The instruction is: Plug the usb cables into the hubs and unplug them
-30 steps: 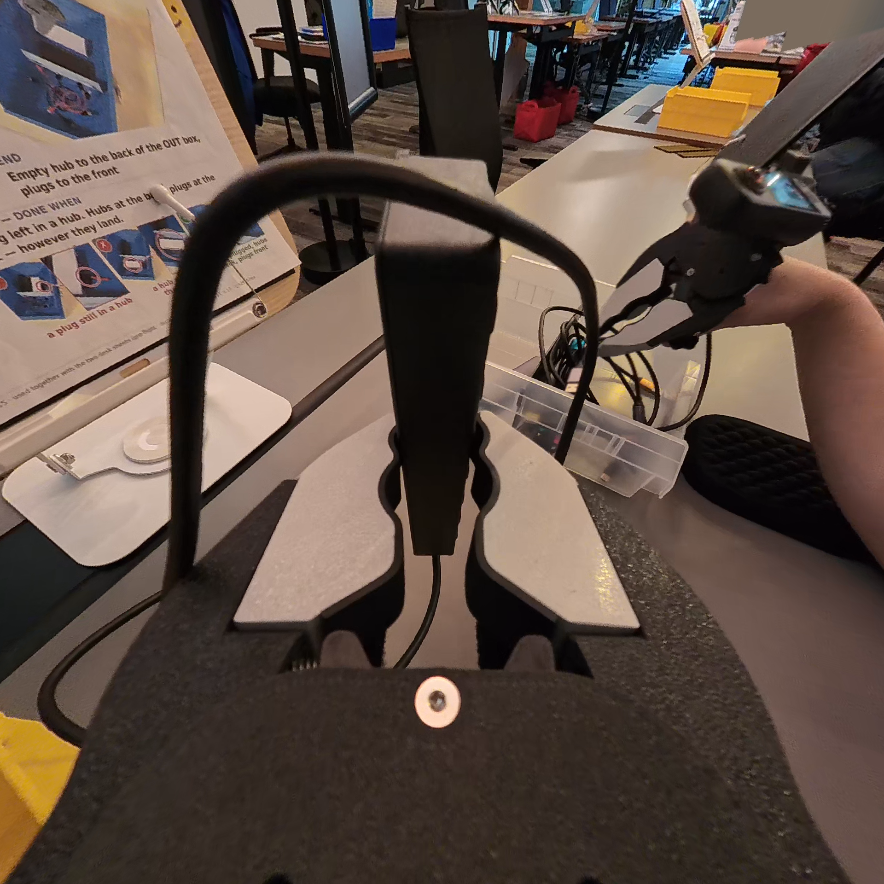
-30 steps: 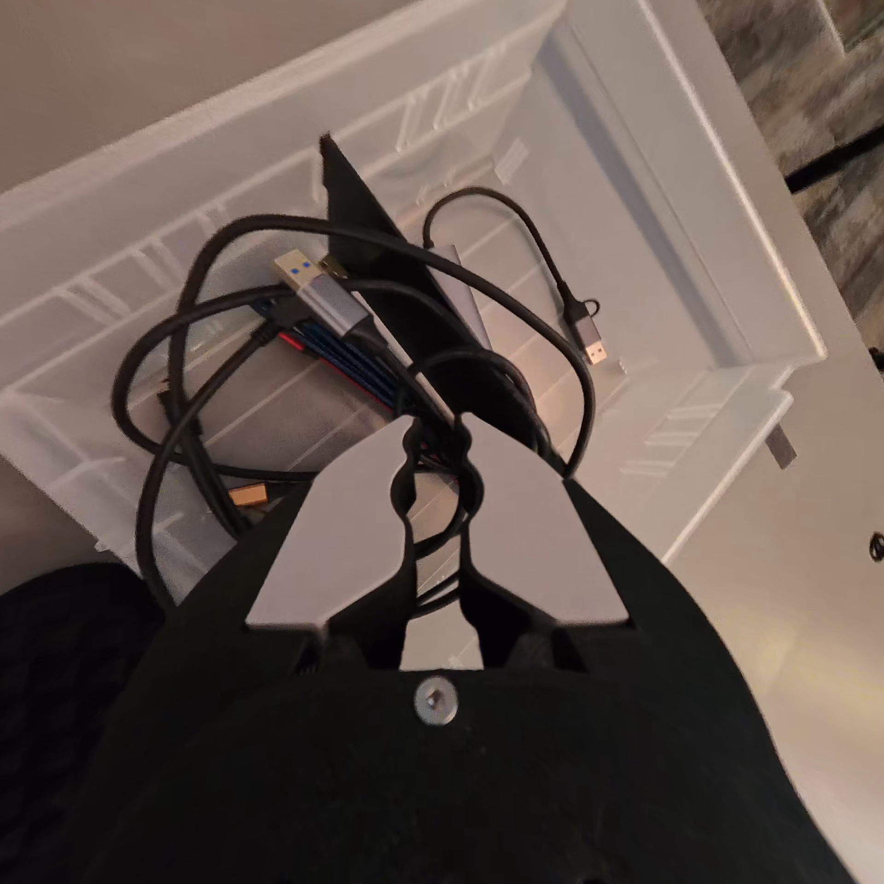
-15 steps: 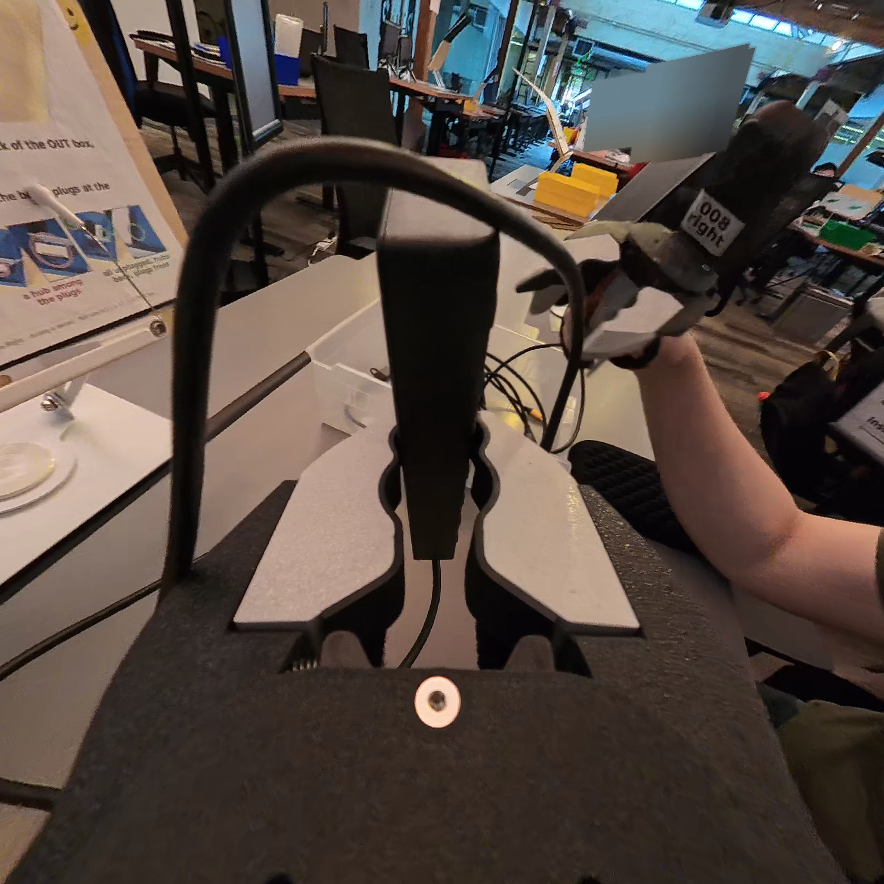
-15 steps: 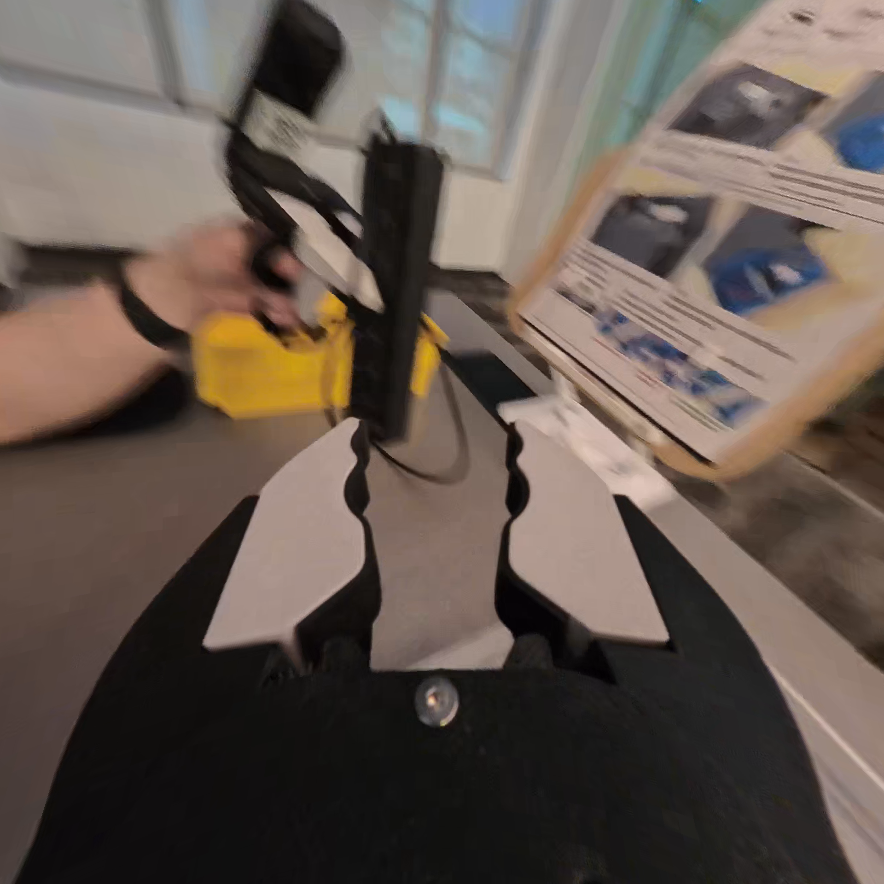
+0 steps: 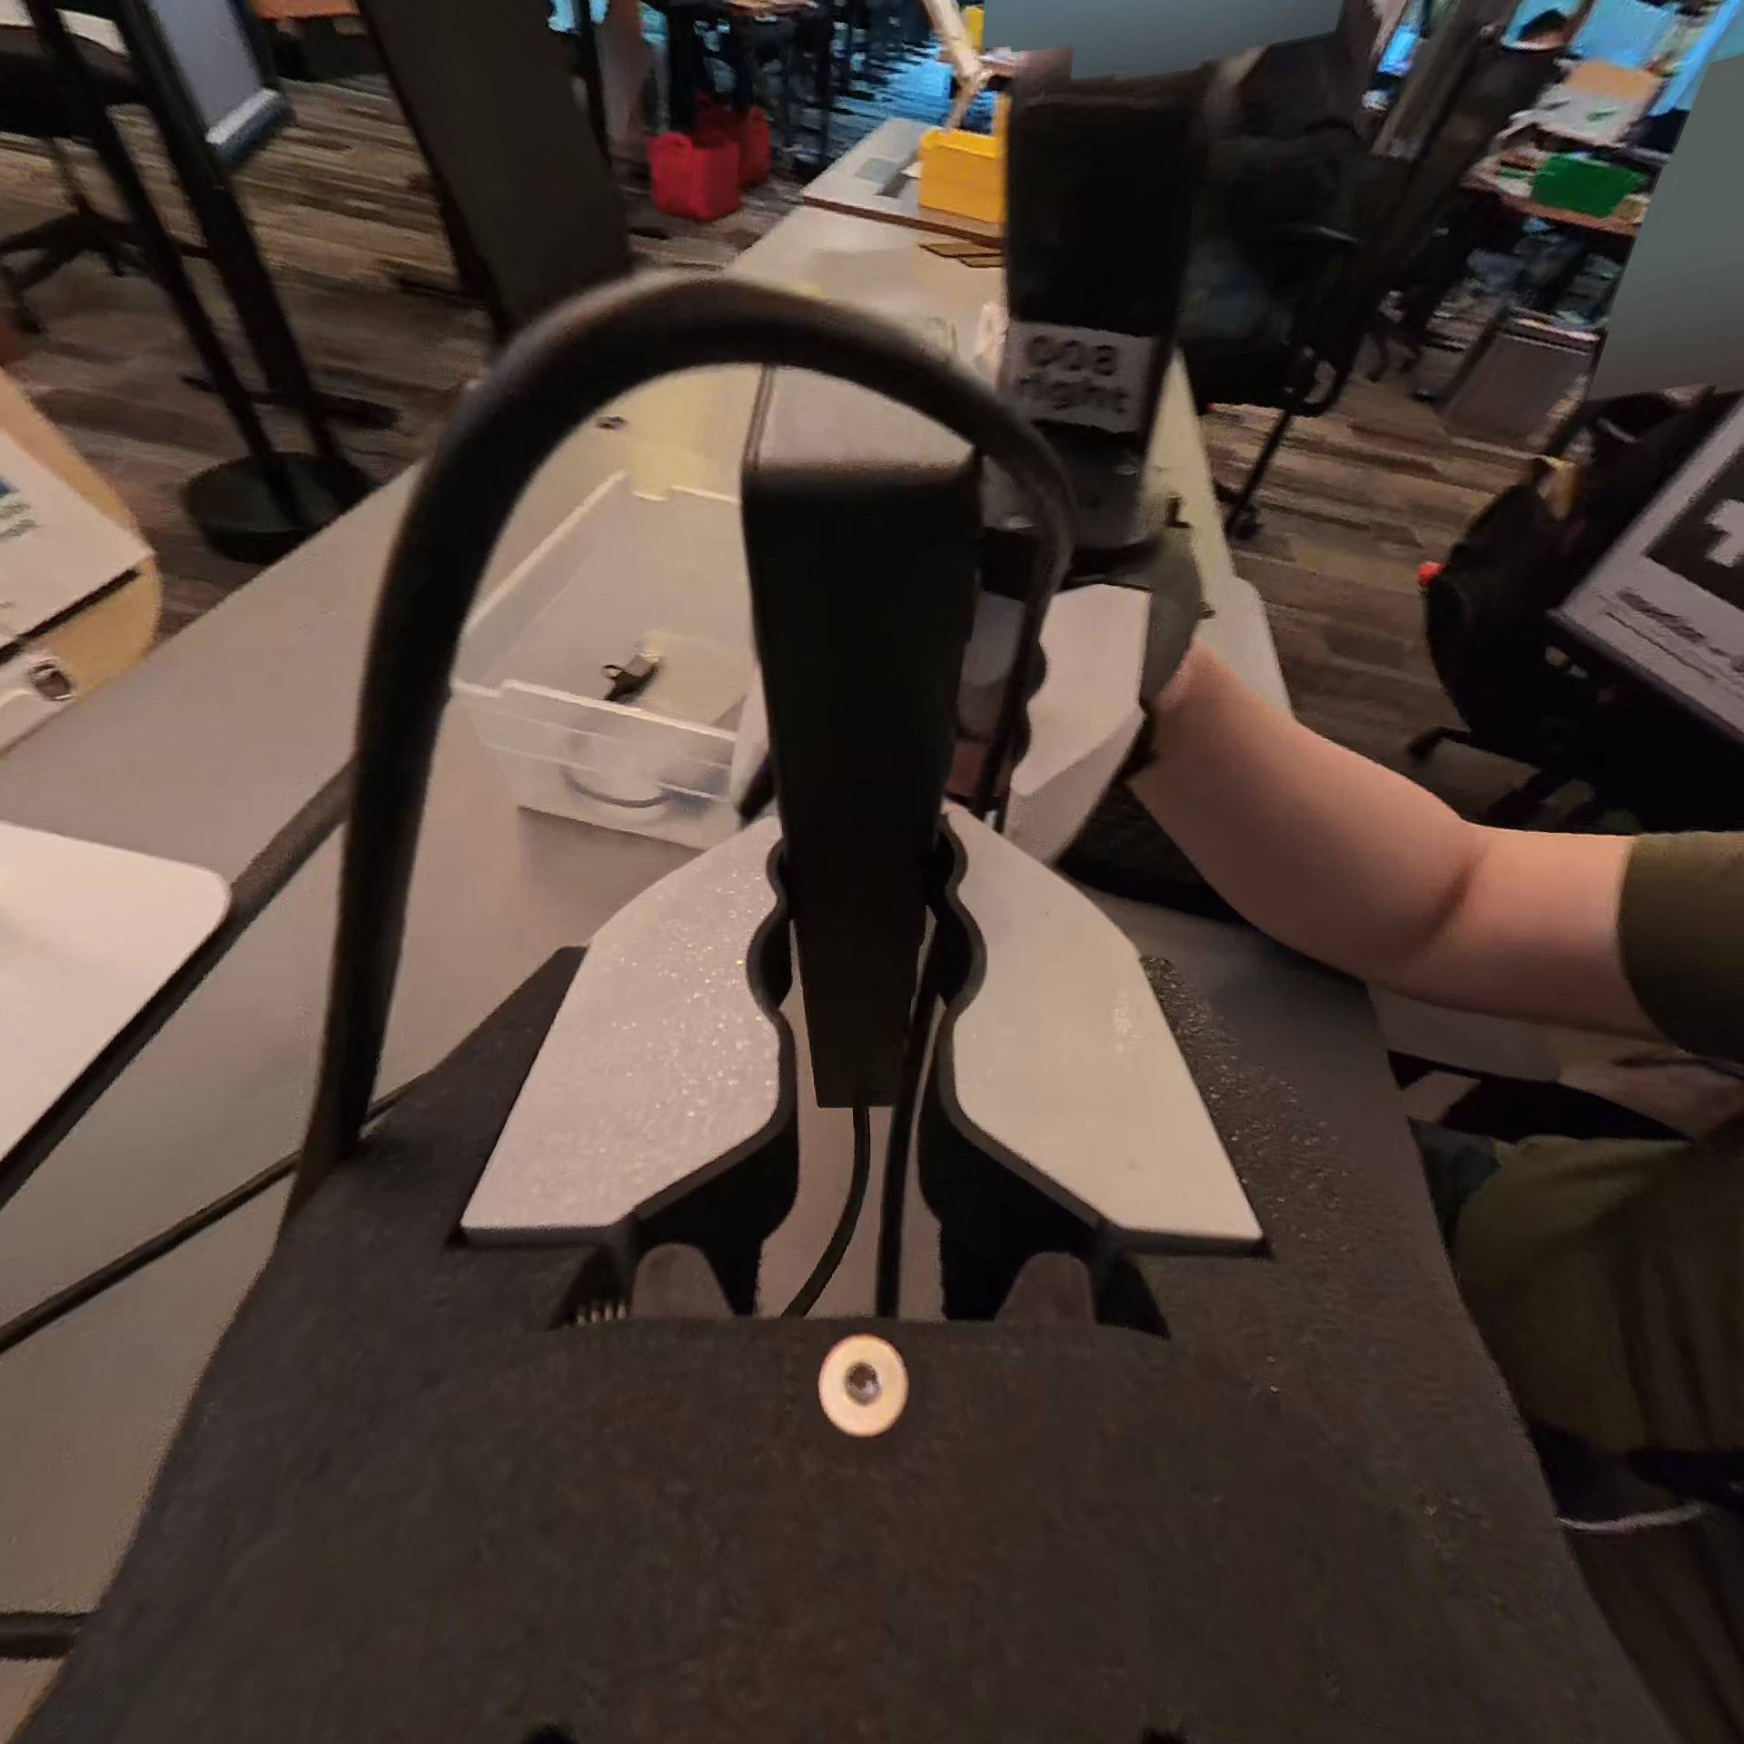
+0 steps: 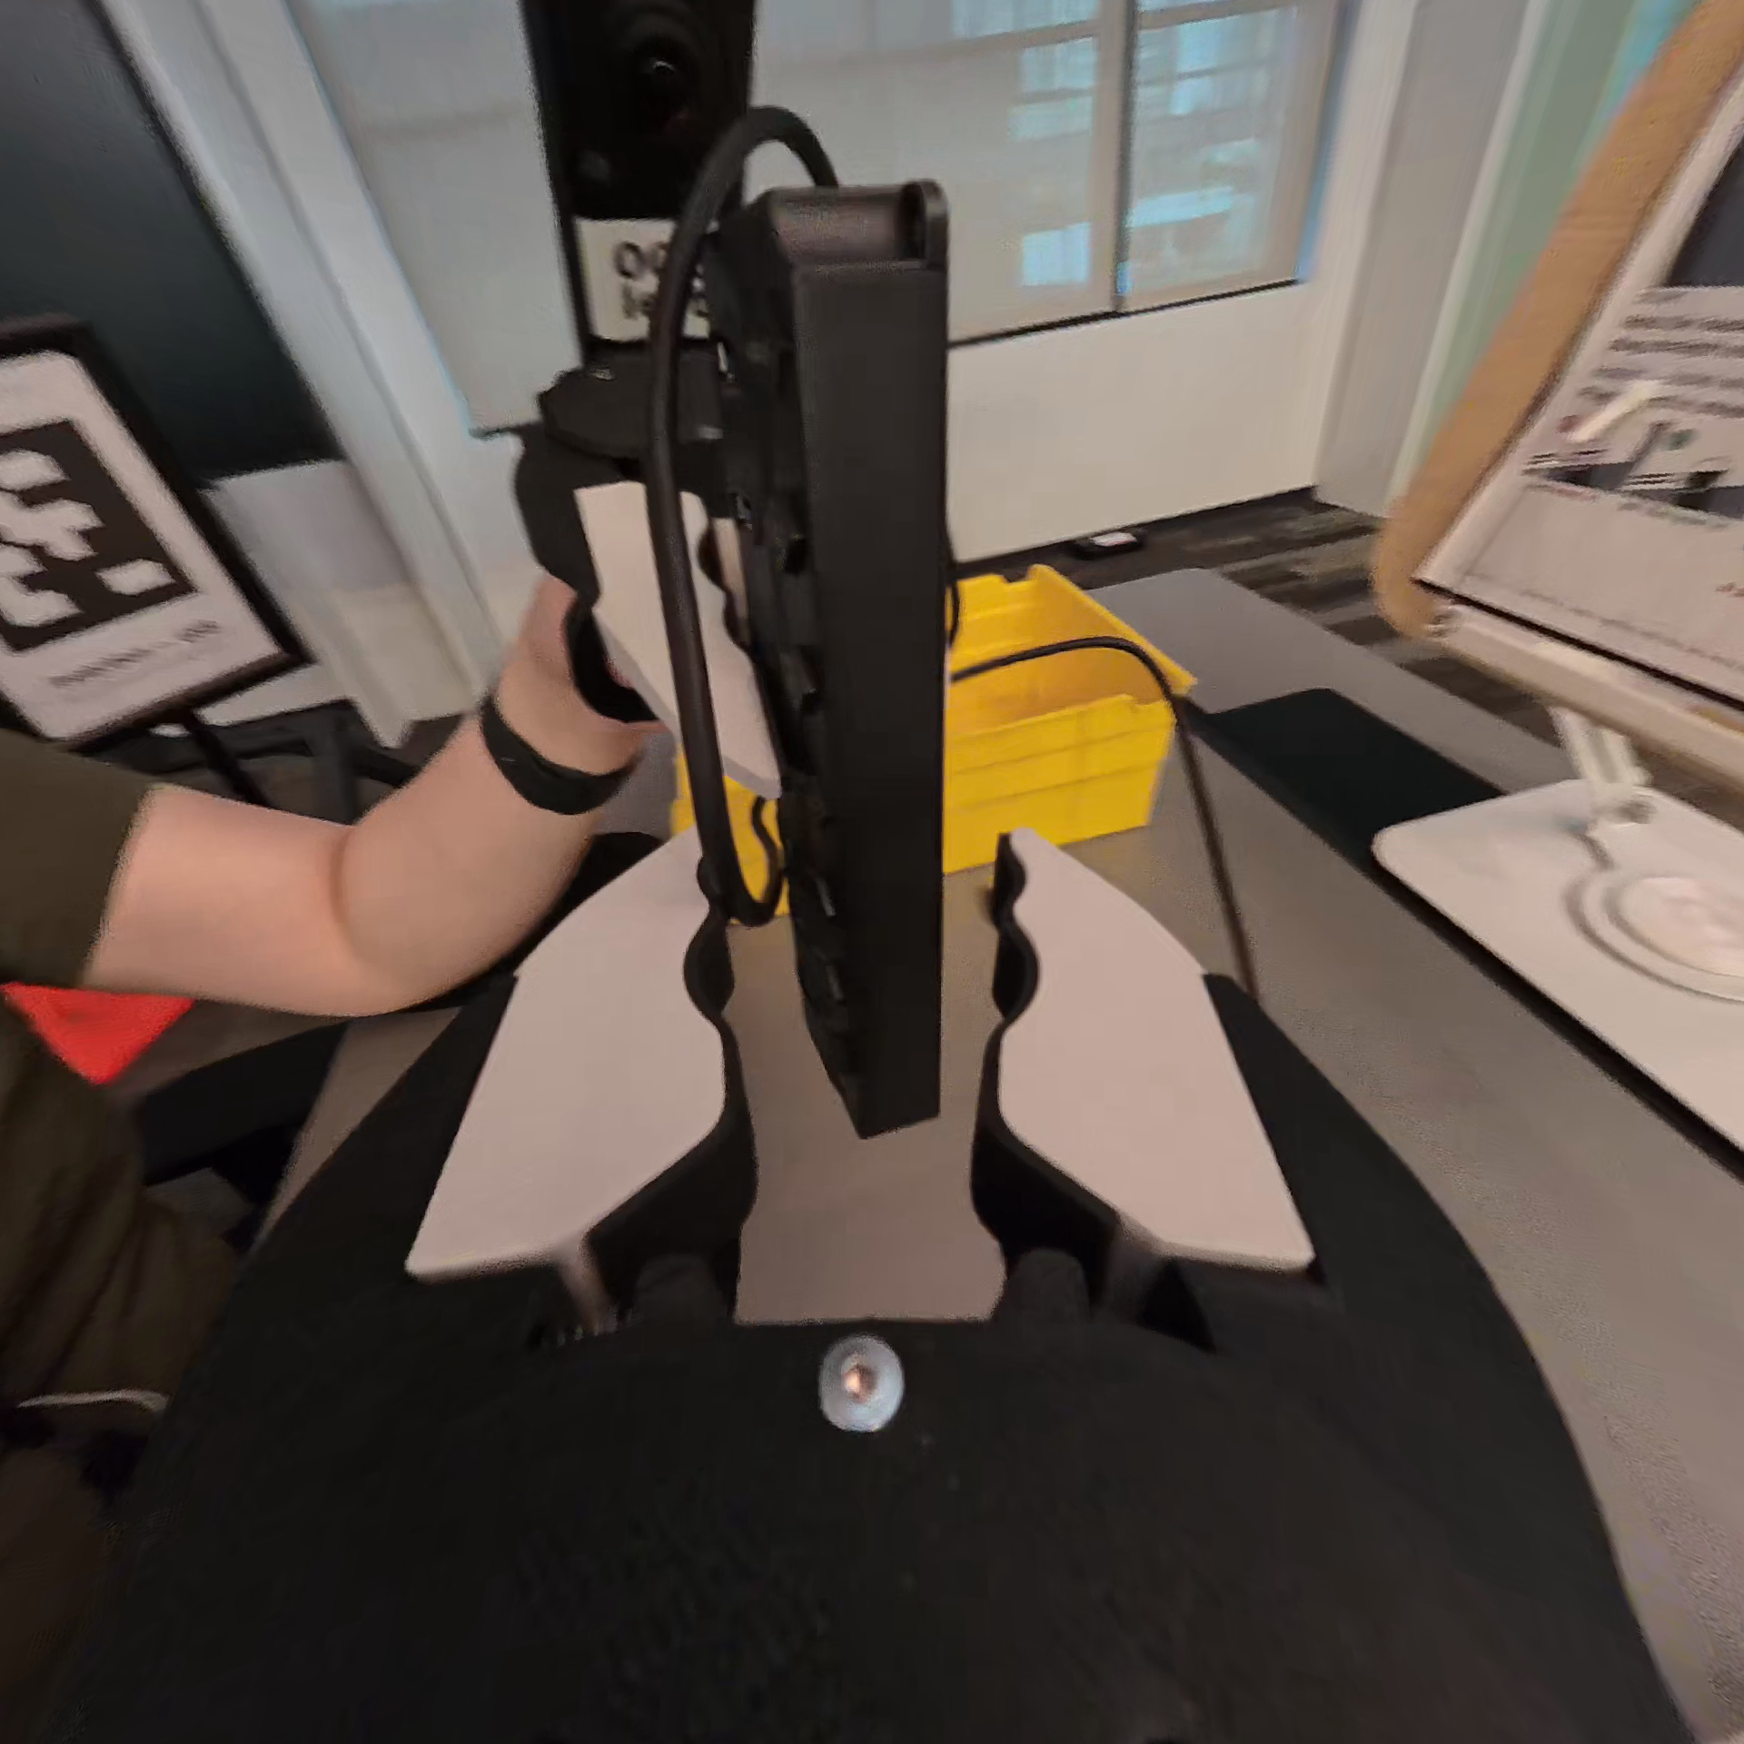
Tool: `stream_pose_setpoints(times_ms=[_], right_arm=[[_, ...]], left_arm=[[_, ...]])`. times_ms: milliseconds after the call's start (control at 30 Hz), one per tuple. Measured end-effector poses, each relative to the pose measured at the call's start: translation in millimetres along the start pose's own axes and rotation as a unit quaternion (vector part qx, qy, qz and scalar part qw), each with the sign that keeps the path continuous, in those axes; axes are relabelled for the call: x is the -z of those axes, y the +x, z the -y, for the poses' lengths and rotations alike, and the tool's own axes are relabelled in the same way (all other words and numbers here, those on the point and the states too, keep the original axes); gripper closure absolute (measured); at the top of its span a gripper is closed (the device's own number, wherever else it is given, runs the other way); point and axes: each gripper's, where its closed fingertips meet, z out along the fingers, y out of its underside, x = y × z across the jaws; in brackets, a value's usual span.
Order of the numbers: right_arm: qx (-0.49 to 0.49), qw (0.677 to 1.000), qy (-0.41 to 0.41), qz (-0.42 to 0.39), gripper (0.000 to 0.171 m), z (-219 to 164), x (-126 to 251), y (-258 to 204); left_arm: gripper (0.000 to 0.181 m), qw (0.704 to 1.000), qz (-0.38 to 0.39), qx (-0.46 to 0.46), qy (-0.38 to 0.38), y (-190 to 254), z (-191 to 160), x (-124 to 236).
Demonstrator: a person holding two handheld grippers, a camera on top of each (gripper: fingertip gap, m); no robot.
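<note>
OK, left gripper (image 5: 863,953) jaws clamped on upright black hub (image 5: 859,755) above desk (image 5: 236,717); right gripper (image 6: 859,953) jaws wide, empty, w/ hub between. I'd grab its looping cable (image 6: 675,604) plug squarely.

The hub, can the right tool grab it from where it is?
Probably yes. The right tool is open, with its fingers on either side of the hub's lower end and nothing between them. The left tool holds the hub upright, and its cable loops off to one side.
</note>
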Motion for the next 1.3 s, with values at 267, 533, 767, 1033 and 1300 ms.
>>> stream_pose_setpoints(times_ms=[267,533,767,1033,1300], right_arm=[[0.019,0.999,-0.011,0.043,0.135,-5.5,-4.1,-14.6],[0.016,0.998,-0.048,0.035,0.141,-17.1,-4.1,-8.4],[0.028,0.999,-0.027,-0.005,0.143,-11.1,2.5,6.7],[0.042,0.996,-0.028,-0.075,0.147,-8.7,18.3,28.7],[0.007,0.996,-0.030,-0.078,0.147,-12.1,13.9,33.5]], left_arm=[[0.155,0.999,-0.050,0.010,0.005,14.0,1.7,0.1],[0.151,0.999,-0.046,0.023,-0.003,12.5,-0.6,-1.7],[0.132,0.998,-0.037,0.049,-0.015,4.5,-2.7,20.6],[0.141,0.997,-0.032,0.030,-0.060,13.4,-12.3,51.4],[0.143,0.998,0.051,0.014,-0.041,-3.9,-4.6,80.8]])
